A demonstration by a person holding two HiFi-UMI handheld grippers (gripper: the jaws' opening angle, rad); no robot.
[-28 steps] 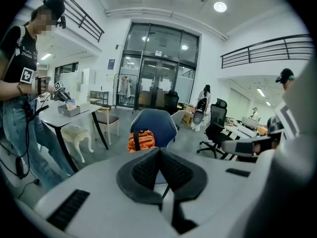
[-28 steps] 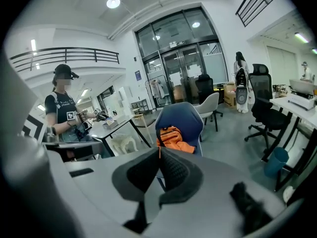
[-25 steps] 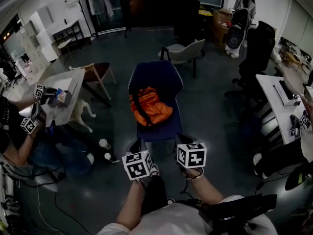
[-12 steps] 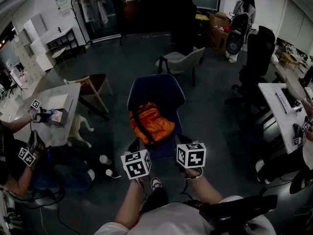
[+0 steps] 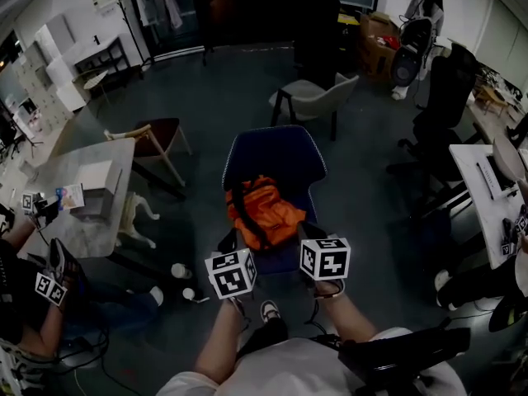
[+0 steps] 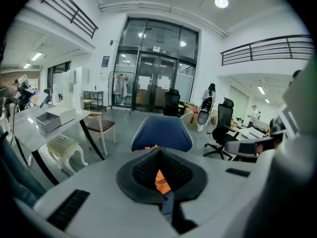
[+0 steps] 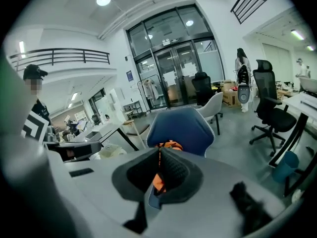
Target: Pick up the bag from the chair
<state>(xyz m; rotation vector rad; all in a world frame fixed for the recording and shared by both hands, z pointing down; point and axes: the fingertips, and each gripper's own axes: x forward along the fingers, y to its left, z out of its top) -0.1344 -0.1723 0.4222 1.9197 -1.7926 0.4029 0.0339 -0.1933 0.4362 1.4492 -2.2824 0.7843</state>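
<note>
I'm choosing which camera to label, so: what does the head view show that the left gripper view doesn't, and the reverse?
Head view only: most of the orange bag on the seat, and white cups on the floor. Left gripper view only: the left hand-held gripper close up, jaws shut on nothing, and the ceiling light. Both: the blue chair and part of the bag.

**Pale shirt, marker cubes, grey grippers**

The person wears a pale short-sleeved shirt (image 5: 280,373) and dark trousers (image 5: 262,337). The left gripper (image 5: 225,242) and right gripper (image 5: 307,233) each carry a white cube printed with black square markers. Their bodies are smooth grey plastic, with black textured pads (image 6: 143,170) at the front.
</note>
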